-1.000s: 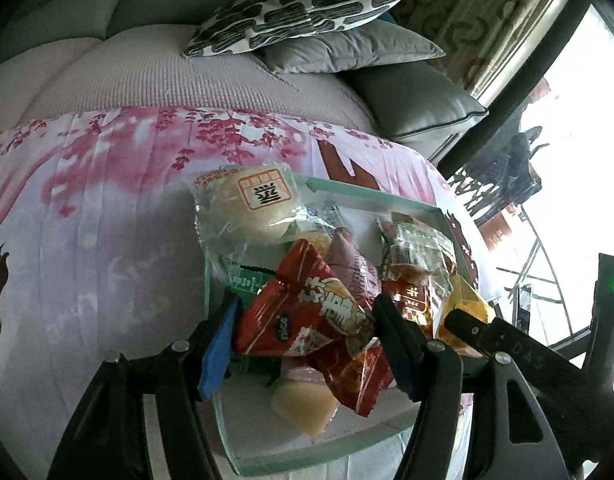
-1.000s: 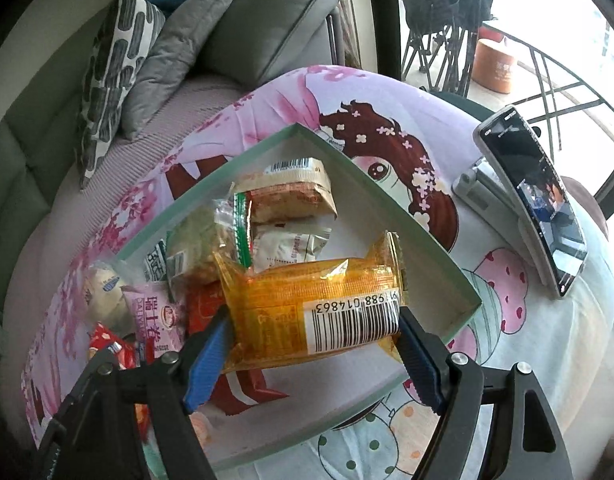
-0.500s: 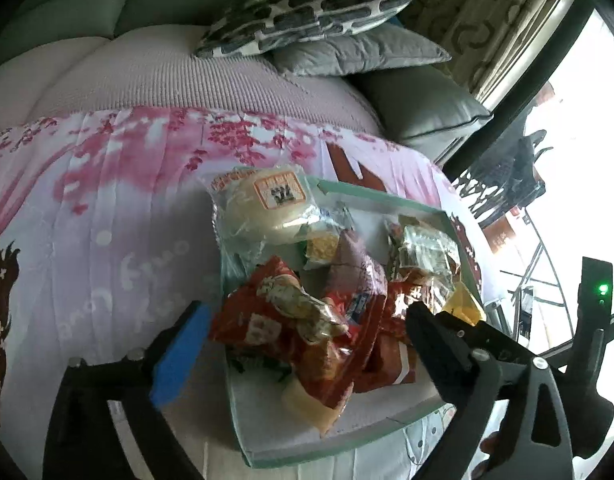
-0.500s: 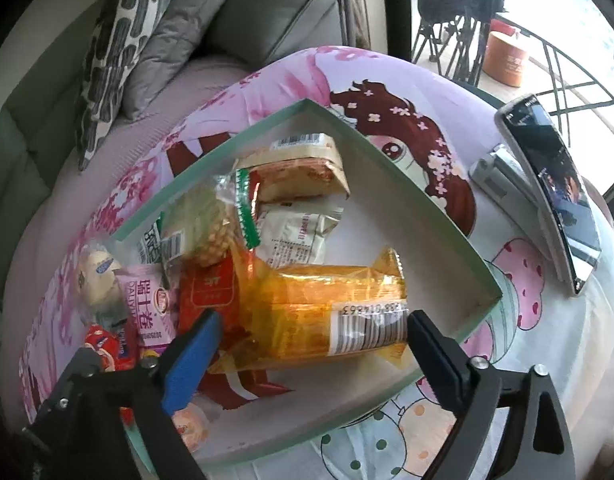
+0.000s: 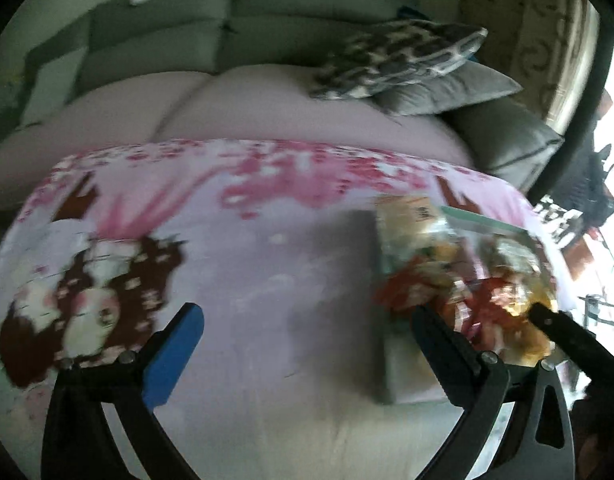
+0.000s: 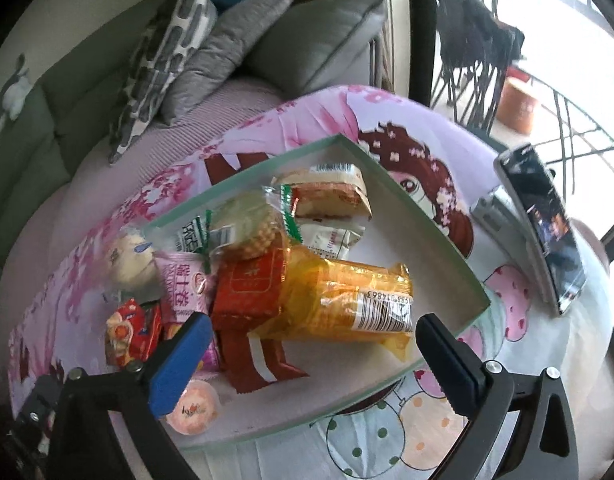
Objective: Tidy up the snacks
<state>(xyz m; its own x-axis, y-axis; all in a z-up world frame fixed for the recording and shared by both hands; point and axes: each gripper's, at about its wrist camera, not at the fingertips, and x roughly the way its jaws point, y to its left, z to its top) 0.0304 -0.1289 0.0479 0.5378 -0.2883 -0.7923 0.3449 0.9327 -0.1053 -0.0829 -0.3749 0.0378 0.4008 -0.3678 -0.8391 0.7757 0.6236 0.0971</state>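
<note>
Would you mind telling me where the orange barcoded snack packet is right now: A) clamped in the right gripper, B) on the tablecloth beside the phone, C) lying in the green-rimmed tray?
C: the orange packet lies in the tray, beyond the open right gripper.

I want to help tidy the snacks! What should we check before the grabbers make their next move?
1. Right gripper empty, jaws wide apart: ok.
2. Left gripper empty, jaws wide apart: ok.
3. Yellow packet lies inside the green tray, touching neither jaw: ok.
4. Every snack fully in the tray: not ok. The round bun hangs over the left rim.
5. Left camera sharp enough to aim: not ok. It is blurred and faces mostly bare cloth.
6. Phone on its stand, apart from the tray: ok.
</note>
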